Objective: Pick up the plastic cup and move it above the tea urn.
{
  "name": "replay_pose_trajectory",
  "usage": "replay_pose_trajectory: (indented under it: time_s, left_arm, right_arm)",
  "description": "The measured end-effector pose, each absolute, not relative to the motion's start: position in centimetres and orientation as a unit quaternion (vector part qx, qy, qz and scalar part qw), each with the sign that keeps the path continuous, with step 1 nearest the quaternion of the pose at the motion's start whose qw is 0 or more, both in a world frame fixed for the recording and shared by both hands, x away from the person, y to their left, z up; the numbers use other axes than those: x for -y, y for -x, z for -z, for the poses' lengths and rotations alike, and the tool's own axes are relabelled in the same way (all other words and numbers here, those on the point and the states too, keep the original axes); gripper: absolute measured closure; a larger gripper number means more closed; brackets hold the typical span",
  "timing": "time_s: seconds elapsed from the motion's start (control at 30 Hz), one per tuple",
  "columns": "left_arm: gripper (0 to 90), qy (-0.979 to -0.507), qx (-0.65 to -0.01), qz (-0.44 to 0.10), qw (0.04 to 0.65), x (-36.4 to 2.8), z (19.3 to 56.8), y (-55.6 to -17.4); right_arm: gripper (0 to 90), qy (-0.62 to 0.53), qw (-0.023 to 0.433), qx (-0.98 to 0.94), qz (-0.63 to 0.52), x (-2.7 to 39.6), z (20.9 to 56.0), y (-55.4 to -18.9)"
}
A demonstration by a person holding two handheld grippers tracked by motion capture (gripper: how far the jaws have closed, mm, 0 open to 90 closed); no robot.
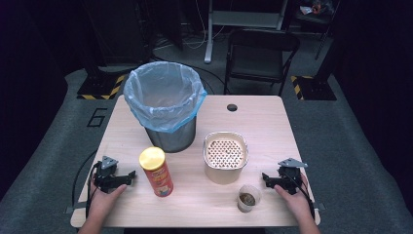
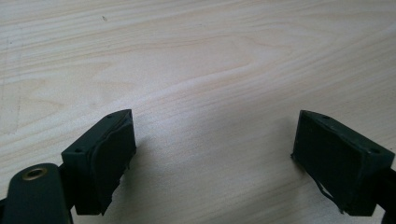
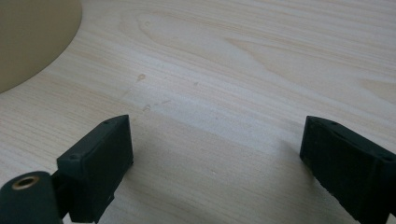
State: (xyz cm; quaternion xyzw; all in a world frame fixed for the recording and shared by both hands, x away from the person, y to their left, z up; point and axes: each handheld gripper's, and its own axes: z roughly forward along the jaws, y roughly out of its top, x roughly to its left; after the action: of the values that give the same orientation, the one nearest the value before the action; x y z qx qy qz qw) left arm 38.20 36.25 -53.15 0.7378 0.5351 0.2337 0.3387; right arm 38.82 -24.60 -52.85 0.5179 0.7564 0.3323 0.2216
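Start pose: left gripper [image 1: 130, 174] and right gripper [image 1: 265, 176] rest wide open, empty, at lower frame. Red can [image 1: 156, 171] lower centre, just beside left; cup [image 1: 248, 198] near right. Next, probably reach and grasp.

A: Overhead light hits the table [image 1: 263, 122] only; room around it near black. High view soft, low detail.

B: Gripper views brighter, wood grain sharp. Soft shadow between the jaws, jaw bases blurred. Mild glare on the bin liner [image 1: 163, 92].
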Motion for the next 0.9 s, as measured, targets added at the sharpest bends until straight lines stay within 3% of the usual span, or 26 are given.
replay_pose_trajectory:
  time_s: [0.63, 0.9]
  left_arm:
    - [12.6, -0.742, -0.536, -0.227, 0.333, -36.3, 53.0, -38.1]
    - [12.6, -0.737, -0.537, -0.232, 0.337, -36.2, 53.1, -38.1]
  right_arm:
    - [6.0, -0.51, 0.219, -0.763, -0.331, 24.5, 52.9, -38.6]
    - [27.8, -0.513, 0.212, -0.766, -0.325, 24.9, 52.2, -37.7]
